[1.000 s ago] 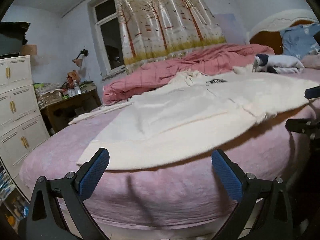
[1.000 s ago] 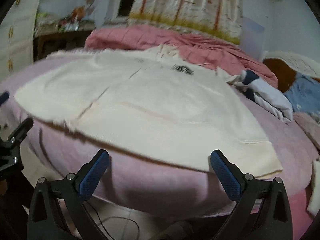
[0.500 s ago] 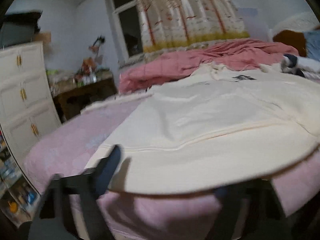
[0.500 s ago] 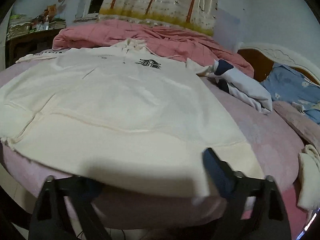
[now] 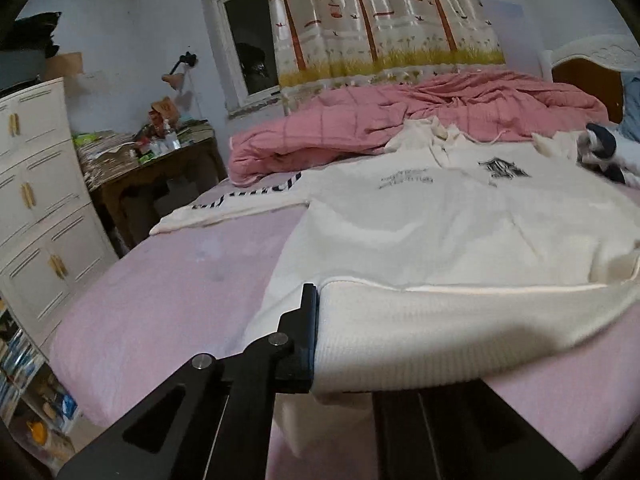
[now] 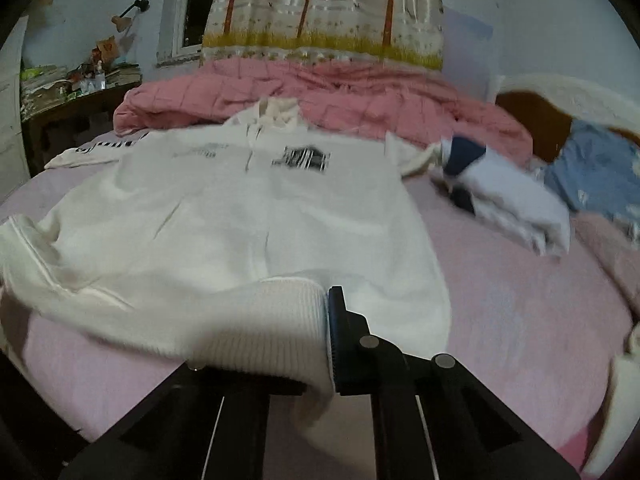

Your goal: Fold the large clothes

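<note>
My left claw [image 5: 316, 340] is clamped on the near left corner of the cream sweatshirt [image 5: 460, 224], pinching the ribbed hem band; my right claw [image 6: 326, 332] grips the same band at its near right corner. Both sets of jaws have just been closing, and the cloth sits between them. The sweatshirt lies face up across the pink bed [image 5: 168, 292], collar toward the far side by the rumpled rose quilt [image 5: 400, 120], one printed sleeve [image 5: 240, 200] stretched out to the left. The hem is lifted off the sheet and sags between my two grips.

I judge the knit thick, soft and fairly light: it will drape and drag, not hold any shape, so both corners must travel together or the fold goes skew. The ribbing is the best hold, doubled and grippy, unlikely to slip. The loose sleeves will probably trail. A folded white and navy garment [image 6: 504, 192] lies to the right, near the path.
</note>
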Action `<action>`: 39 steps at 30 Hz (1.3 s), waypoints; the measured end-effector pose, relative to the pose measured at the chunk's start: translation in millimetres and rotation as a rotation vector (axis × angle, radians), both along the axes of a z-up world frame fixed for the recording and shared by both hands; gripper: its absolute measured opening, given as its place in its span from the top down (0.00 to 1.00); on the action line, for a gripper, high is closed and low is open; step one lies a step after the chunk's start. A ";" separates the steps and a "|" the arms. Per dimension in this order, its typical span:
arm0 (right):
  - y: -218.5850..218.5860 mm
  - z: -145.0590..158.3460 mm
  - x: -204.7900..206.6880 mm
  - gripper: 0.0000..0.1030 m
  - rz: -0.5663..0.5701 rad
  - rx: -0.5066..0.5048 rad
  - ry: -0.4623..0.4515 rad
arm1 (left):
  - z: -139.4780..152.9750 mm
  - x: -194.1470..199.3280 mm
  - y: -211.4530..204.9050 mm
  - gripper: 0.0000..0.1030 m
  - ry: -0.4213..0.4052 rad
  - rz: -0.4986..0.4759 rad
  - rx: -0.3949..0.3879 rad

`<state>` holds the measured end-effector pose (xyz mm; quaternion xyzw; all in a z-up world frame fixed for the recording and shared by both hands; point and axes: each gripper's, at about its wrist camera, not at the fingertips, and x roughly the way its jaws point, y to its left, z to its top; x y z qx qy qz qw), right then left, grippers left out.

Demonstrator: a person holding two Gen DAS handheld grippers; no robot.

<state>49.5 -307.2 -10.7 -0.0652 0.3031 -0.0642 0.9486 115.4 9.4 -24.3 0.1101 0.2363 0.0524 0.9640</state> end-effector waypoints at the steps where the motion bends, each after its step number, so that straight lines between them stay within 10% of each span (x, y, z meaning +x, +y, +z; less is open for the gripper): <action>1: -0.6 3.4 12.3 0.91 0.003 -0.009 0.009 | 3.2 10.5 -4.6 0.93 0.016 -0.004 0.024; 11: -16.4 -20.3 122.4 0.91 0.067 0.032 0.197 | -38.5 127.8 -21.8 0.90 0.316 -0.039 0.027; 15: -27.3 -31.4 143.2 0.86 0.089 0.077 0.244 | -46.0 131.2 -21.6 0.85 0.294 -0.056 0.002; 17: -32.9 -32.6 142.8 0.62 0.072 0.076 0.244 | -36.8 123.3 -17.4 0.65 0.247 -0.097 -0.037; 19: -32.7 -25.9 133.9 0.32 0.110 0.063 0.197 | -26.9 110.3 -13.0 0.11 0.210 -0.149 -0.073; 28: -21.4 -8.8 62.9 0.19 0.213 0.056 0.090 | 6.1 65.9 -1.3 0.00 0.068 -0.177 -0.097; 34: -2.6 -48.4 44.6 0.19 0.256 -0.182 0.289 | -8.0 93.8 30.0 0.00 0.178 -0.055 -0.059; 37: -13.4 -45.6 53.5 0.23 0.208 -0.106 0.255 | -16.8 112.6 43.6 0.01 0.233 -0.041 -0.118; 39: -17.7 -47.1 62.1 0.81 0.184 -0.098 0.258 | -22.2 121.9 51.8 0.07 0.256 -0.032 -0.155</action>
